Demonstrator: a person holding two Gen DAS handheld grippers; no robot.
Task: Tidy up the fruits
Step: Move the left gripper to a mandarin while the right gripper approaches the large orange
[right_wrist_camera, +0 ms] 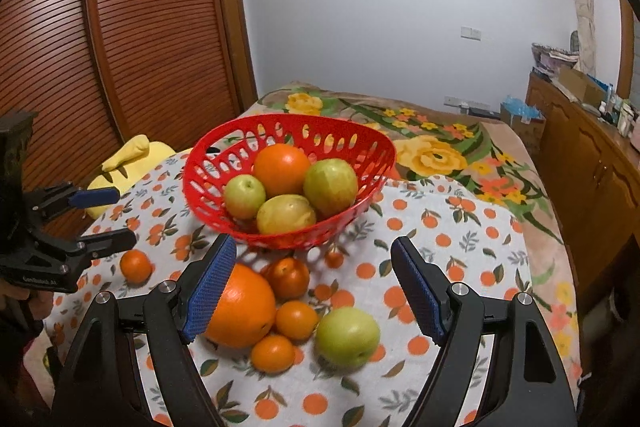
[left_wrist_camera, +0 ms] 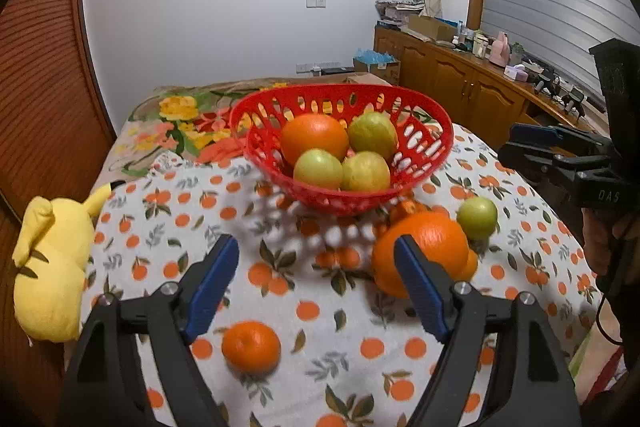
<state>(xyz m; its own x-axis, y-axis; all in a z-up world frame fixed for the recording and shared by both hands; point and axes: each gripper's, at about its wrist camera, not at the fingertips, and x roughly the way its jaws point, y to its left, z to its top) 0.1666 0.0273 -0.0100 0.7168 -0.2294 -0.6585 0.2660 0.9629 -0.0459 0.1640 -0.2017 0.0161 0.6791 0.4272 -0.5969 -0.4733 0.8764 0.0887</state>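
Observation:
A red slotted basket [left_wrist_camera: 430, 147] [right_wrist_camera: 200, 183] holds one orange [left_wrist_camera: 314, 141] [right_wrist_camera: 282, 169] and three green apples. On the cloth in front of it lie a big orange [left_wrist_camera: 434, 247] [right_wrist_camera: 244, 307], a green apple [left_wrist_camera: 477, 218] [right_wrist_camera: 347, 337], and several small tangerines [right_wrist_camera: 296, 319]; one tangerine [left_wrist_camera: 251, 347] [right_wrist_camera: 136, 265] lies apart to the left. My left gripper [left_wrist_camera: 316, 271] is open with nothing between its blue pads, short of the basket. My right gripper [right_wrist_camera: 312, 279] is open above the loose fruit, holding nothing.
A yellow plush toy [left_wrist_camera: 52, 267] [right_wrist_camera: 132, 155] lies at the table's left edge. The fruit-print cloth [left_wrist_camera: 320, 331] covers the table over a floral blanket [right_wrist_camera: 440, 151]. A wooden slatted door stands left, a wooden sideboard [left_wrist_camera: 460, 83] with clutter right.

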